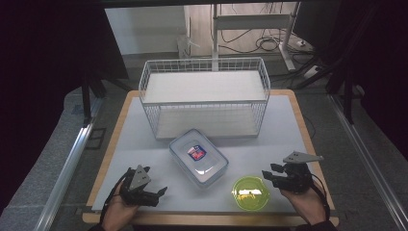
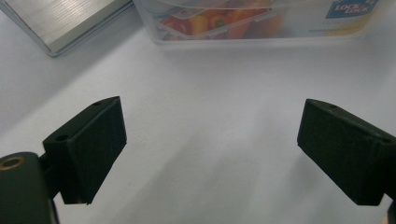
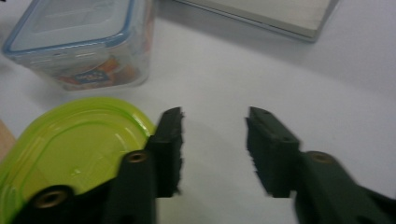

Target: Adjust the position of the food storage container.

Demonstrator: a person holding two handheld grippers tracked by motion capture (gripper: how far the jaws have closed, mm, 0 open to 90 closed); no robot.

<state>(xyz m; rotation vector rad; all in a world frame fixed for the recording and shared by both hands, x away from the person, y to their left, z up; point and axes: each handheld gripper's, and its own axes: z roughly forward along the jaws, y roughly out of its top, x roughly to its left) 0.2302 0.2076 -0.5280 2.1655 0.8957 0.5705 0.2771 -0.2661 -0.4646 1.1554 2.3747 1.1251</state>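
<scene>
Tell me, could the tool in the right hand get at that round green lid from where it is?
Probably yes: the right tool sits just beside the green lid, its jaws apart and empty, with bare table between them.

Your container [image 1: 198,157] sits mid-table [image 1: 288,120], just in front of the wire rack [image 1: 204,96]. Lid [image 1: 250,192] lies to its right, nearer you, beside your right gripper [image 1: 274,174].

A round lime-green lid [image 1: 250,192] lies flat on the table beside a clear lidded container [image 1: 198,157].

White wire basket [image 1: 204,96] (two-tiered) behind, on table [image 1: 288,125].
</scene>
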